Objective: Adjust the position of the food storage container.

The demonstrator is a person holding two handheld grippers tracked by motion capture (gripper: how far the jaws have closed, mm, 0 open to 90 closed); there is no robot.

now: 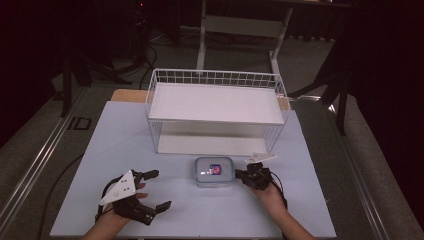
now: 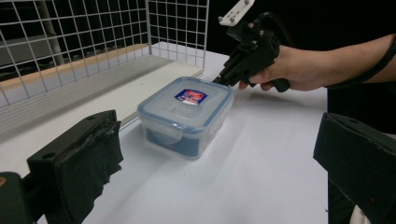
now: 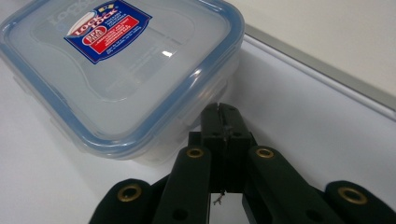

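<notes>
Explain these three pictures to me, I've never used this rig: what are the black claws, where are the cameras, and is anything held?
The black claws are two-jaw grippers, one in each of a person's hands. One picture looks down from above the table; the other two come from cameras riding on each gripper, looking along its jaws. On the table stand a white wire rack and, in front of it, a clear box with a blue-rimmed lid and a red and blue label. The left gripper waits open, well apart from the box. The right gripper is shut, its tip at the box's side edge just under the lid rim; whether it touches is hard to tell. Nothing is held.
</notes>
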